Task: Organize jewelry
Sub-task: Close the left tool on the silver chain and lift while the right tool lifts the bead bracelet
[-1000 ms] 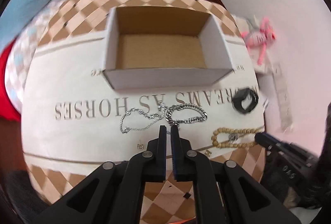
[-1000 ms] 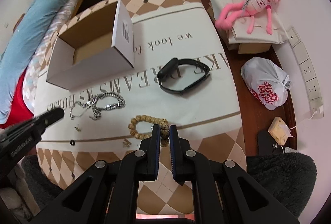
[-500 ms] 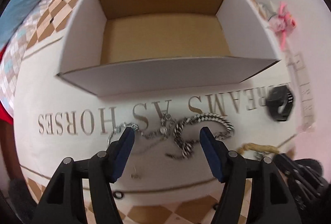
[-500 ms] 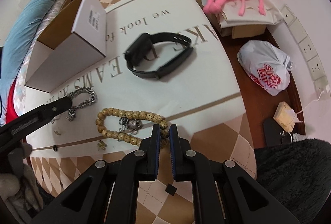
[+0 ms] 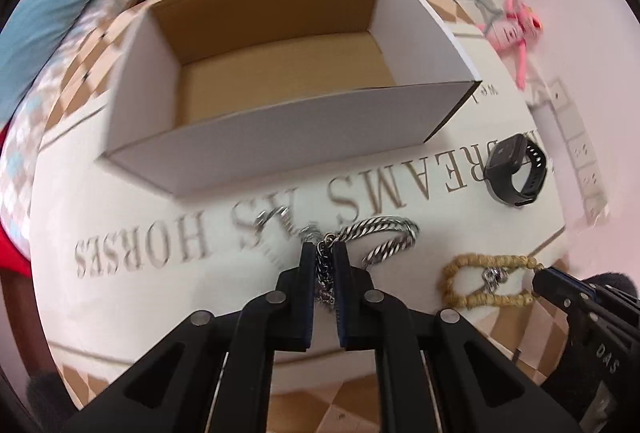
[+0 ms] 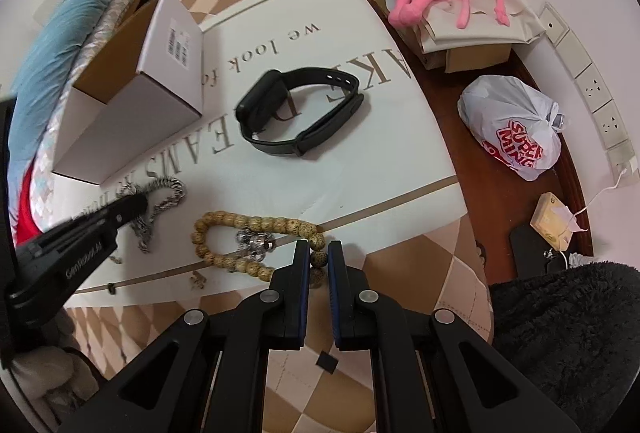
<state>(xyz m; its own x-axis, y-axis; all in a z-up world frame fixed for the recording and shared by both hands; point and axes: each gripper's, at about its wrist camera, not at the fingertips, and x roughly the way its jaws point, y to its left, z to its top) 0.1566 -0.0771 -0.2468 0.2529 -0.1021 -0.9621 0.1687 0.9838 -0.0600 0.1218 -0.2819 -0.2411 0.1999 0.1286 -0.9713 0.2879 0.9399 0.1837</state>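
your left gripper (image 5: 324, 261), jaws just closed on the silver chain (image 5: 378, 233), sits just below the open box (image 5: 280, 121); your right gripper (image 6: 319, 257) pinches the bead bracelet (image 6: 256, 225).

Both wrist cameras look steeply down along their fingers, close above the worktop (image 5: 132, 305). The left faces the cardboard box (image 5: 280, 137); both share the box, black watch (image 6: 298, 121) and bead bracelet (image 6: 256, 229).

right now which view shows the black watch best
The right wrist view: the black watch lies near the middle, its face and whole strap loop sharp on the cloth. The left wrist view shows it only small and distorted at the right edge.
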